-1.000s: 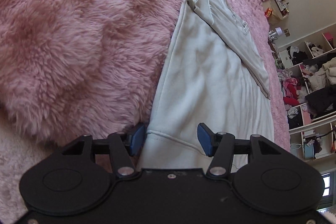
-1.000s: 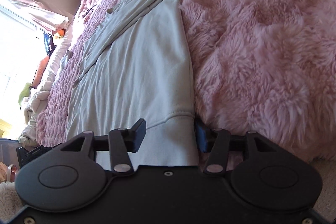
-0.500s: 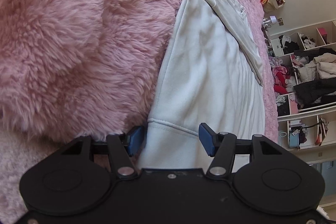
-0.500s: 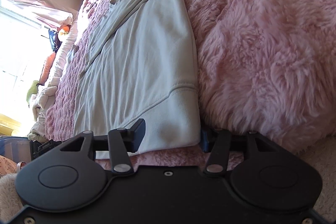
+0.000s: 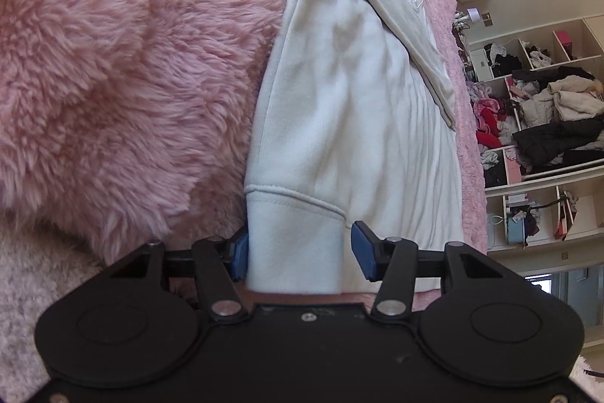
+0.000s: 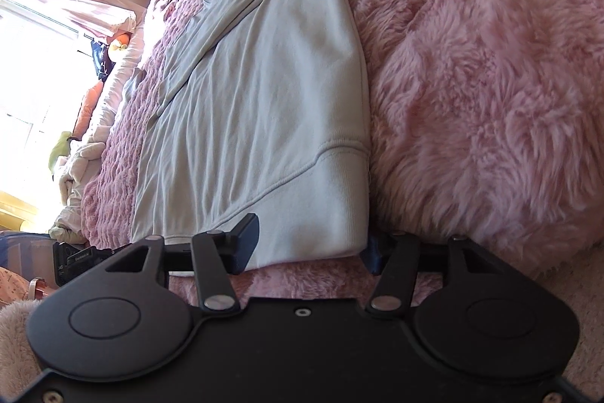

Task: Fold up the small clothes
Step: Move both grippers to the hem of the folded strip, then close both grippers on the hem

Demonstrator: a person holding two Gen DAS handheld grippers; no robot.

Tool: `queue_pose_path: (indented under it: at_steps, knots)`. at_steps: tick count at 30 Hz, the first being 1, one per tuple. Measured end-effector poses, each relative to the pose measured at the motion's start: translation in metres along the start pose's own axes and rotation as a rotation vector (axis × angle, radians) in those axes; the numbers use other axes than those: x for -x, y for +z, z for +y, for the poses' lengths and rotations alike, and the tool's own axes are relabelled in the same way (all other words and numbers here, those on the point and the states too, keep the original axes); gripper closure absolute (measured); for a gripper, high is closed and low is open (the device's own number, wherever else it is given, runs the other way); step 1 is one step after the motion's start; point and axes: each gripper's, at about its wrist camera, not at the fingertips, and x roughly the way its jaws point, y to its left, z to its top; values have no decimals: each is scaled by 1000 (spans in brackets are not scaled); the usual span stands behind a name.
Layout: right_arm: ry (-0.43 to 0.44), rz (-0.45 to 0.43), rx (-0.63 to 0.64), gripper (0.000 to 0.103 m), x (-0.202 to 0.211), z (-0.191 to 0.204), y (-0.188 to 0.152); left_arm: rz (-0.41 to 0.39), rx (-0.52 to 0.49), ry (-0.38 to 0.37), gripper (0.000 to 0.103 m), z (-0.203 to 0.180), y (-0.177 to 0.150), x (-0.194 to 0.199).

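Observation:
A pale white sweatshirt [image 5: 355, 123] lies flat on a pink bed, its sleeve folded across the body, its ribbed hem nearest me. It also shows in the right wrist view [image 6: 264, 93]. My left gripper [image 5: 300, 253] is open, its blue pads either side of one hem corner, the left pad touching the cloth edge. My right gripper [image 6: 309, 248] is open around the other hem corner, one finger over the cloth and the other at its edge.
A fluffy pink blanket [image 5: 124, 63] lies bunched beside the sweatshirt and also shows in the right wrist view [image 6: 490, 70]. Open shelves [image 5: 543, 123] stuffed with clothes stand past the bed. A bright window [image 6: 34, 70] and soft toys are on the other side.
Both grippers have moved forward and lower onto the sweatshirt's hem, so the hem corners now sit between the open fingers. The sweatshirt itself has not moved.

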Motion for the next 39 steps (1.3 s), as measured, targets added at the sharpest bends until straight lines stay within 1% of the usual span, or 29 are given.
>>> queue_pose_path:
  at_steps: [1,2,3,4,6,8,10,12,15,17,20,23,24,27,29,31,33,34,35,36,37,38,39]
  knots:
    - [-2,-2,-1,48,0,1,0,4,3,17,85,1,0,1]
    - [-2,-4,-2,54,-1,1,-1,8,12,27,91,2,-1,1]
    - [-6,-7,5,69,-1,3,-1,1,26,22,95,2,-1,1]
    - [-19,-12,16,75,-2,5,-2,-2,36,10,96,1,-1,2]
    - [-13,-31,27,88,-1,11,-3,-18,33,7,97,-5,-2,6]
    - [13,-53,25,91,3,13,-2,-32,33,-11,97,-10,-2,10]
    - [36,-72,20,92,7,18,-1,-51,53,-33,97,-15,0,13]
    - [62,-85,7,93,10,19,1,-83,72,-41,97,-17,0,19]
    - [109,-107,-28,93,13,20,7,-107,88,-47,98,-22,3,23]
    - [154,-124,-60,93,14,20,12,-123,98,-73,98,-25,8,24]
    - [207,-164,-90,93,17,25,27,-151,113,-133,98,-32,24,26]
    - [235,-208,-96,93,16,32,53,-185,96,-166,98,-42,51,25]
    - [244,-226,-97,93,14,35,66,-194,86,-175,98,-46,62,24]
    - [252,-281,-89,94,5,45,116,-227,38,-191,98,-67,105,15]
    - [253,-314,-77,94,-3,50,155,-247,-11,-194,98,-86,142,8]
    - [249,-341,-68,94,-16,55,203,-271,-75,-193,98,-110,184,-2]
    - [230,-370,-72,94,-34,60,251,-307,-135,-168,98,-131,221,-13]
    - [219,-381,-80,94,-44,62,268,-314,-154,-152,97,-141,245,-25]
    - [215,-391,-101,89,-60,62,292,-331,-168,-125,93,-147,264,-36]
    - [199,-391,-130,77,-76,60,311,-343,-167,-72,81,-150,281,-47]
    - [169,-391,-152,67,-86,58,323,-342,-136,-15,68,-149,294,-57]
    - [90,-418,-204,50,-96,56,331,-344,-106,20,59,-146,302,-65]
    - [41,-454,-247,50,-101,54,331,-350,-88,22,59,-141,304,-68]
